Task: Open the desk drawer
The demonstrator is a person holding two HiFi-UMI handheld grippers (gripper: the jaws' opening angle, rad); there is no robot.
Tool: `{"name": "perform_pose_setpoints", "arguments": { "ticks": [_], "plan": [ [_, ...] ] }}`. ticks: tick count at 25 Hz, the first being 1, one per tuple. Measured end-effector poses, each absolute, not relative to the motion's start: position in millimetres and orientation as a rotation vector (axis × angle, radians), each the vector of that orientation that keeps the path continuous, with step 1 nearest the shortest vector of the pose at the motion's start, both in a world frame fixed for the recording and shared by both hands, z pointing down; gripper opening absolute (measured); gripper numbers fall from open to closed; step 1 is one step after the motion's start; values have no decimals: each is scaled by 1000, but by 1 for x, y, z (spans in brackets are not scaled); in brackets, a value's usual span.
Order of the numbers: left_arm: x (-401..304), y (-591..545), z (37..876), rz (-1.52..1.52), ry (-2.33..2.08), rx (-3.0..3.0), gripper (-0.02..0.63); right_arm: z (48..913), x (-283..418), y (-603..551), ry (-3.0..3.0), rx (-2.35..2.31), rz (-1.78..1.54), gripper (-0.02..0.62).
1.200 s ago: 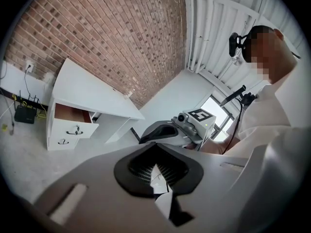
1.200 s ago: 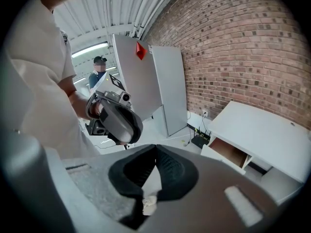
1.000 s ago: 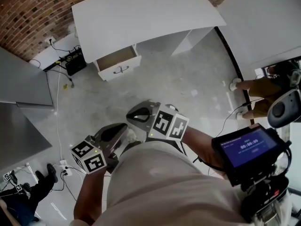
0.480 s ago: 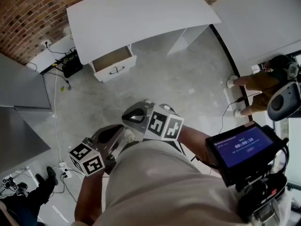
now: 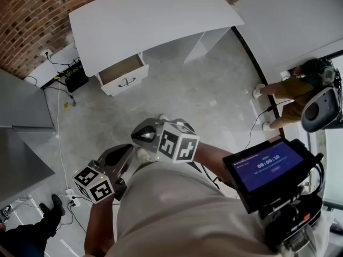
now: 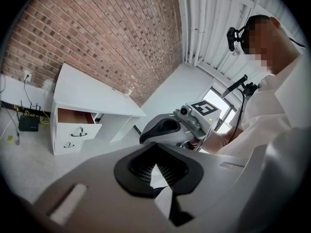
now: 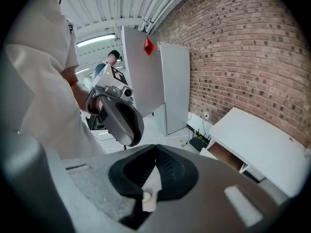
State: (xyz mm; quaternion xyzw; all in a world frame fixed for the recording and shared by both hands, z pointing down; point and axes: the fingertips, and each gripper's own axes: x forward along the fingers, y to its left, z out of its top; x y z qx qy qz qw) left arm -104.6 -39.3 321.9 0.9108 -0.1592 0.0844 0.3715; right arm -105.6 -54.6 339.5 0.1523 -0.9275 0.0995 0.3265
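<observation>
**Operator:** Drawer position?

**Guide:** The upper drawer (image 5: 122, 69) stands pulled out at the left end of the white table (image 5: 155, 20), at 11 o'clock from your tools in the head view. Its brown inside is exposed. The lower drawer (image 6: 65, 147) beneath it sits flush. Judged from this layout, the opening step is complete.

**Operator:** Tool status?

**Guide:** Your left tool (image 5: 124, 152) has its jaws together on nothing; the left gripper view shows the pads meeting with no object between them. Your right tool (image 5: 143, 135) reads the same: jaws together, nothing clamped. Both tools sit close against your body, the right at 1 o'clock of the left. Both are well apart from the table, with bare floor (image 5: 187, 95) between.

**Operator:** Why this posture?

**Guide:** No handle is within reach and nothing needs gripping, so closed, empty jaws carried near your torso fit a stand-off position. Each tool faces the table, which puts the drawer at 9 o'clock in the left gripper view and at 4 o'clock in the right gripper view. If you approach, note the cables (image 5: 75, 75) on the floor at 9 o'clock of the drawer.
</observation>
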Motion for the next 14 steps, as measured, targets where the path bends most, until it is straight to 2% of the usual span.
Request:
{"name": "perform_pose_setpoints", "arguments": {
  "ticks": [14],
  "plan": [
    [-116,-55,324,215,-408,2341,3,341,-109,-71,-2393,423,249,3]
  ]
}}
